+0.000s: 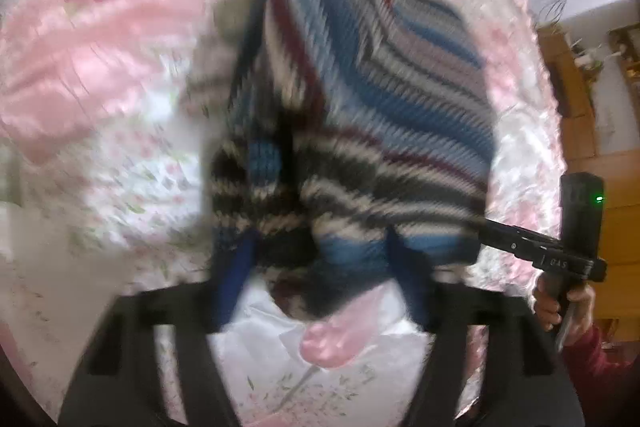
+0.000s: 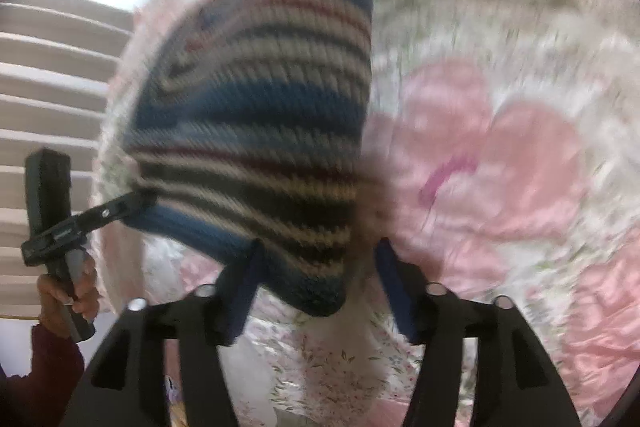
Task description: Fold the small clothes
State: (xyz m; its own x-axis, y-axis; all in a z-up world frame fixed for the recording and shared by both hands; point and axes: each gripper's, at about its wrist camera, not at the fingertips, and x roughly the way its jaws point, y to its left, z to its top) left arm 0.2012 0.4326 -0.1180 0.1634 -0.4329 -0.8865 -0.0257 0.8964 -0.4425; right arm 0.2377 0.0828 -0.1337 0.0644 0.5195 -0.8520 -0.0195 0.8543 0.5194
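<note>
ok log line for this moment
step: fold | item: striped knit garment lifted over pink quilt | left gripper: holds hem | right gripper: holds hem

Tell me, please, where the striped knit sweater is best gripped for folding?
Judging by its pose, grip the striped knit sweater at its thick blue hem corners, coming in from each side. The left gripper and right gripper each hold a hem corner, so the garment hangs spread over the pink floral bedspread.

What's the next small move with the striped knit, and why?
Probably lower both together to lay it flat on the pink floral bedspread. The striped knit hangs bunched in the air, its hem pinched by the left hand-held gripper and right hand-held gripper.
</note>
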